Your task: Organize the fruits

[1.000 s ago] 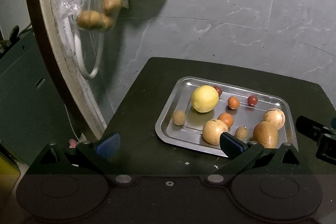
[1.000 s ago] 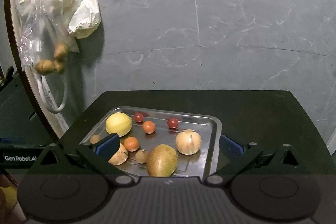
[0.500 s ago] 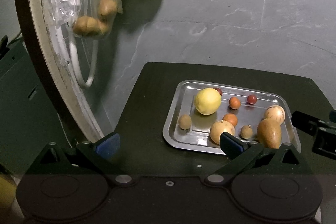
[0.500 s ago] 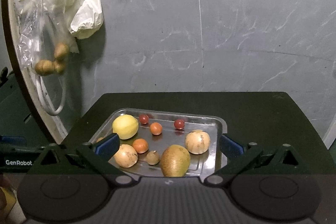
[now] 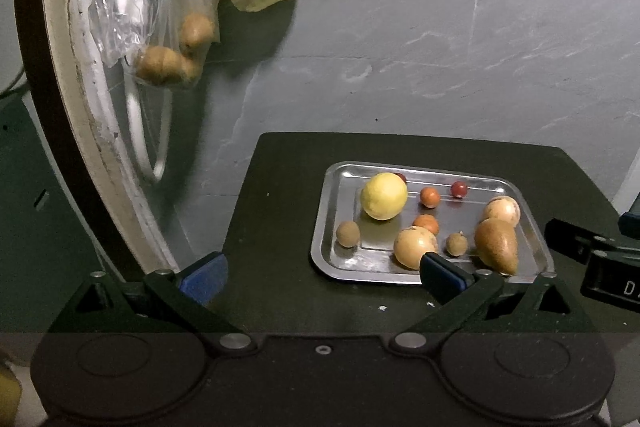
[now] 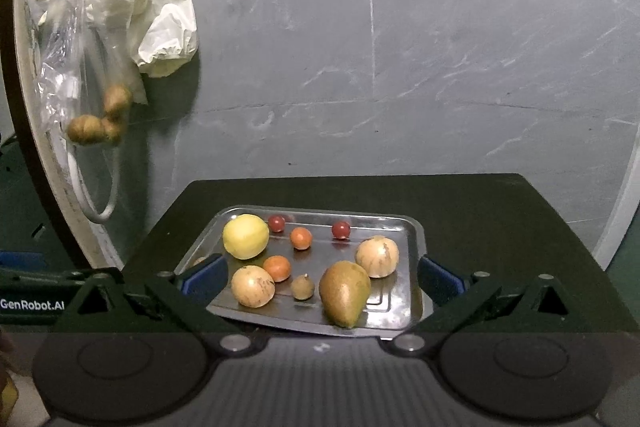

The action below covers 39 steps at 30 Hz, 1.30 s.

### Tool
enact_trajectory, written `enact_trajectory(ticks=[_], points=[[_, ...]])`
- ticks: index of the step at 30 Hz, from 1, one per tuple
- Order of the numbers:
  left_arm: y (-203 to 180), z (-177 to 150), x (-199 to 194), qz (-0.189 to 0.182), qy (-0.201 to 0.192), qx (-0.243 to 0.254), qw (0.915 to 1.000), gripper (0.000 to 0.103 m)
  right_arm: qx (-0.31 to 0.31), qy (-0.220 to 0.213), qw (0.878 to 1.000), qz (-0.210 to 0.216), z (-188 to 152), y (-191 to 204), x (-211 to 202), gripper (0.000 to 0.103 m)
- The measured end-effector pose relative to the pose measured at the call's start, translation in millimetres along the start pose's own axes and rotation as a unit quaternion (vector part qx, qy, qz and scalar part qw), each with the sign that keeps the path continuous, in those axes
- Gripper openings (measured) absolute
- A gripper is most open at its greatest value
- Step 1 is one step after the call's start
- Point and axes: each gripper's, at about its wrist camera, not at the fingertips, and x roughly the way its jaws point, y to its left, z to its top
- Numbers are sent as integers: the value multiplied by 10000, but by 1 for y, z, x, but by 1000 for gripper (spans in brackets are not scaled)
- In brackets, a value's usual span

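A shallow steel tray (image 6: 412,227) on the dark bench (image 6: 500,211) holds all the fruit loose in one layer. A yellow lemon (image 6: 245,236) sits at its far left with two red cherry tomatoes (image 6: 341,229) and two small orange fruits (image 6: 301,238) beside it. Nearer lie two pale round fruits (image 6: 253,286), a small brown one (image 6: 302,287) between, and a brown pear (image 6: 344,292) on its side.

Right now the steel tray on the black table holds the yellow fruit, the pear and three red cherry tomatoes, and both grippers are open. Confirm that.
Not quite: the steel tray holds two red cherry tomatoes, not three, as the right wrist view shows. The rest stands: the yellow fruit and pear lie in the tray on the black table, and the left gripper and right gripper are open.
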Motion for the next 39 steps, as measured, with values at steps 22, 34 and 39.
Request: enact_trajectory(ticks=[22,34,39], points=[[14,-29,-30,-367,-457,179,9981,102,96,-102,9989,-442,-33,3,-48,103],[20,-40,-32,-375,-354,241,9984,102,73,23,9990,-448,-42,5,-50,103],[25,-44,-30,-386,-264,246,9986,102,34,83,9991,-415,-44,12,-49,103]])
